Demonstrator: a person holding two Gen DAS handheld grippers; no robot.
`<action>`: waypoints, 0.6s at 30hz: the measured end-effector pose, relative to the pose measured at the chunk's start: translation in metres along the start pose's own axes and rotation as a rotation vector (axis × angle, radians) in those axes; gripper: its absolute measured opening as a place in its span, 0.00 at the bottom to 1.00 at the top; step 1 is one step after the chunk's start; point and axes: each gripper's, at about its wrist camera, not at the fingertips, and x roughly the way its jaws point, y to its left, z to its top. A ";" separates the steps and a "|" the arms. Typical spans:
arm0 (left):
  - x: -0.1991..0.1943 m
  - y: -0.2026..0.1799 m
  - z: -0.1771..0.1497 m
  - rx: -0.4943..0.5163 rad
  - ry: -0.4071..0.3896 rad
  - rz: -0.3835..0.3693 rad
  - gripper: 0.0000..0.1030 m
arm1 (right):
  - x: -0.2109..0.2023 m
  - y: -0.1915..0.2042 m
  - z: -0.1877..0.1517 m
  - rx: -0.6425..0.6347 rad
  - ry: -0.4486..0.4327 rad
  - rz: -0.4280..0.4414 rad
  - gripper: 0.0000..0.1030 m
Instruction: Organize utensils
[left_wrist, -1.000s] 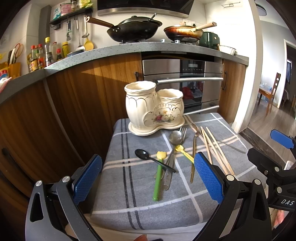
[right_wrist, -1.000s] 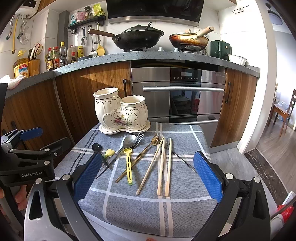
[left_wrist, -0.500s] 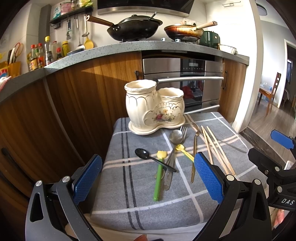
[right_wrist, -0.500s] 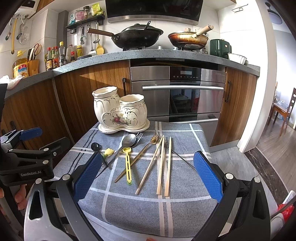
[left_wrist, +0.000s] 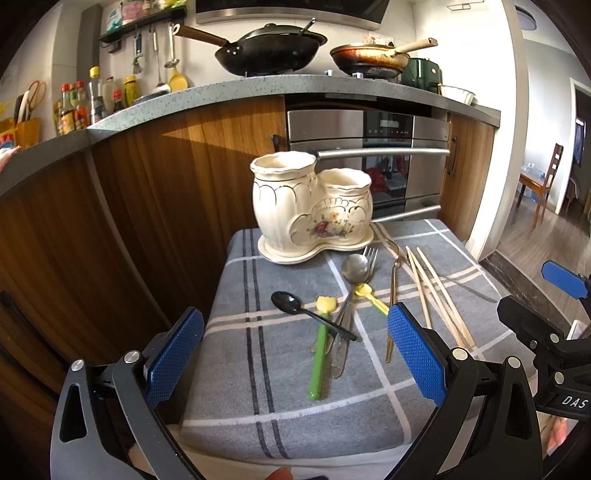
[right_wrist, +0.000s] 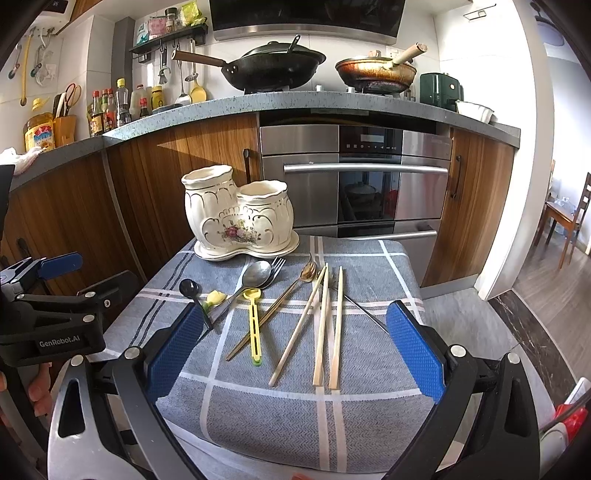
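plainly nothing is picked yet: the left gripper and right gripper hang spread and empty at the lower frame. next, i judge, one must close on a chopstick mid-frame and carry it to the ceramic holder above.

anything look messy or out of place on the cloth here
Yes: the black spoon lies across the green-handled utensil, and the steel spoon overlaps a fork. The ceramic holder stands upright; no utensils show above its rims.
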 end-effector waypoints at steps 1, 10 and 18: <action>0.002 0.001 0.000 0.001 0.002 0.001 0.96 | 0.001 0.000 0.000 0.000 0.002 0.000 0.95; 0.025 0.013 -0.004 -0.007 0.025 -0.024 0.96 | 0.019 0.002 -0.002 -0.010 0.027 -0.009 0.95; 0.055 0.026 -0.018 0.010 0.033 0.013 0.95 | 0.048 0.003 -0.008 -0.025 0.069 -0.027 0.95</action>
